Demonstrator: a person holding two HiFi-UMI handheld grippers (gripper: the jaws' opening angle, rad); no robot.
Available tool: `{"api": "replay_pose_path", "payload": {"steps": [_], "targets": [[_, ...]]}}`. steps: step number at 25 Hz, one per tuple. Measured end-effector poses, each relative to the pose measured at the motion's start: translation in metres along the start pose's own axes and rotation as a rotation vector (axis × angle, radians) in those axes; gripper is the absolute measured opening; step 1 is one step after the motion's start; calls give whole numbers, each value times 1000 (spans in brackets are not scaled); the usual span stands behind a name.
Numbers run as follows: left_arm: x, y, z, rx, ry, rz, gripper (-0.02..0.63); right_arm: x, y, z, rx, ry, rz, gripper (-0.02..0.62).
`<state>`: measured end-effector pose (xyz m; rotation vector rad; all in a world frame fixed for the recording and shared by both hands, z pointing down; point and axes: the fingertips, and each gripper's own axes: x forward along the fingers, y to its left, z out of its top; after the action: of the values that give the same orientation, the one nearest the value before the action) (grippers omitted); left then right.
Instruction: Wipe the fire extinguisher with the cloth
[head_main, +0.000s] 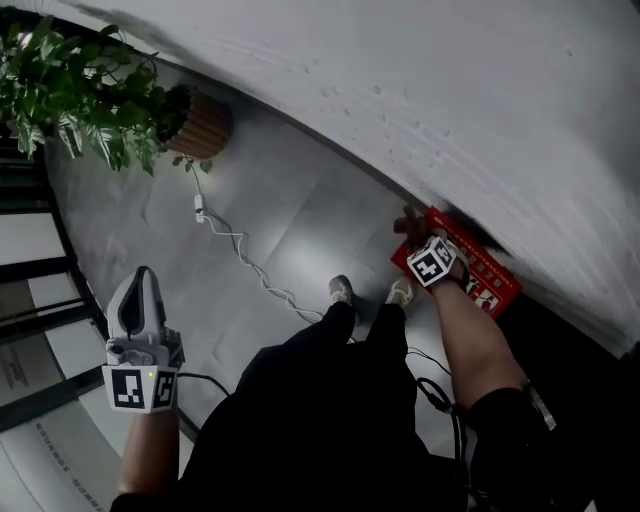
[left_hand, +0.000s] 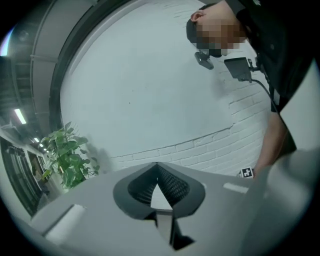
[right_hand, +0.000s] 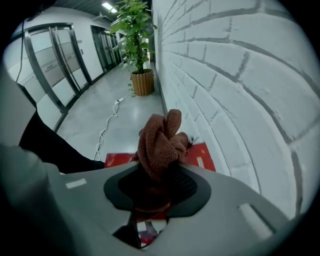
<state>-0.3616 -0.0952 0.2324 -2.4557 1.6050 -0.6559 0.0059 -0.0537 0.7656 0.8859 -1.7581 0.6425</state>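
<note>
A red fire extinguisher box (head_main: 482, 272) lies on the floor against the white brick wall; in the right gripper view the box (right_hand: 202, 155) shows just beyond the jaws. My right gripper (head_main: 415, 235) points steeply down over its left end and is shut on a bunched brown cloth (right_hand: 160, 142), which sticks out past the fingertips. In the head view the cloth (head_main: 408, 222) shows as a small brown lump at the box's edge. My left gripper (head_main: 143, 275) is held far off at the lower left, over bare floor, jaws together with nothing between them.
A potted plant (head_main: 75, 85) in a ribbed pot (head_main: 205, 125) stands by the wall at the upper left. A white cable (head_main: 240, 250) snakes across the grey floor toward my shoes (head_main: 342, 290). Glass doors line the left side.
</note>
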Motion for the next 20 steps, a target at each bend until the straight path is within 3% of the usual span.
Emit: {"api": "replay_pose_path", "payload": {"steps": [4,12,18,20], "targets": [[28,-23,15,8,-68,-102,0,-20,-2,-56,102,70,-23,107],[87,-85,27,-12,-140,-315,0,-86,-26,-222,352,208,-125,107],[98,-81,25,-7,-142,-327,0,-125,-46,-317,500,357,-214,107],[95,-75,21,-6,-137,-317,0,-133,-53,-314,520,332,-259,106]]}}
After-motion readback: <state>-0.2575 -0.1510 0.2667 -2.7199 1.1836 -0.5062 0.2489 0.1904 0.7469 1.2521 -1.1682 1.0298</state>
